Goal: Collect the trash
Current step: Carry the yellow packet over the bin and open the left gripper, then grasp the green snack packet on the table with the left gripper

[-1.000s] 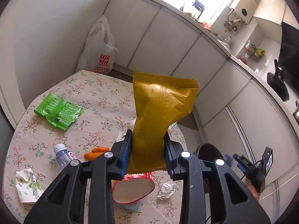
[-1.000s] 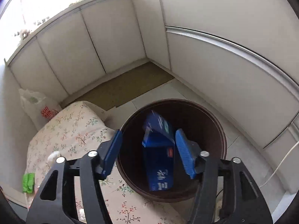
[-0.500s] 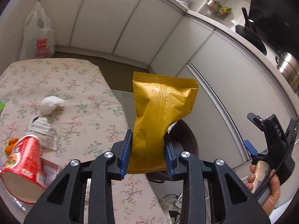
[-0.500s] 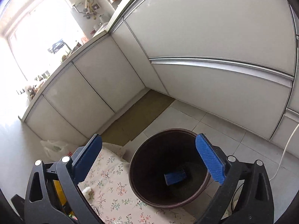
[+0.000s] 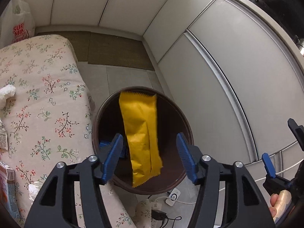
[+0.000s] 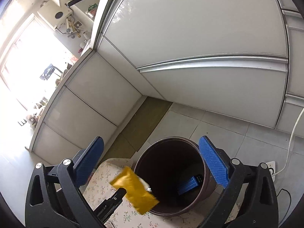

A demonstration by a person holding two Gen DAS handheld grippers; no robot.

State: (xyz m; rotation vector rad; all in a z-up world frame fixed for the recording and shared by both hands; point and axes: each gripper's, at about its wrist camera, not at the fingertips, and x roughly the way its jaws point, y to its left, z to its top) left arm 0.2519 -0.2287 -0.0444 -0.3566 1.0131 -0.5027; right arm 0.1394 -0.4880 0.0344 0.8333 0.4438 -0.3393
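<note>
Left gripper [image 5: 150, 157], jaws just opened, clear of the yellow packet [image 5: 141, 140], positioned over the brown bin [image 5: 187, 125], apparently dropping in; right gripper [image 6: 152, 161] open, empty.

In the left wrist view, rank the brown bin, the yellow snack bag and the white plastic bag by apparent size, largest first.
1. brown bin
2. yellow snack bag, nearer the camera, so its real size is unsure
3. white plastic bag, farthest away and cut off at the edge
</note>
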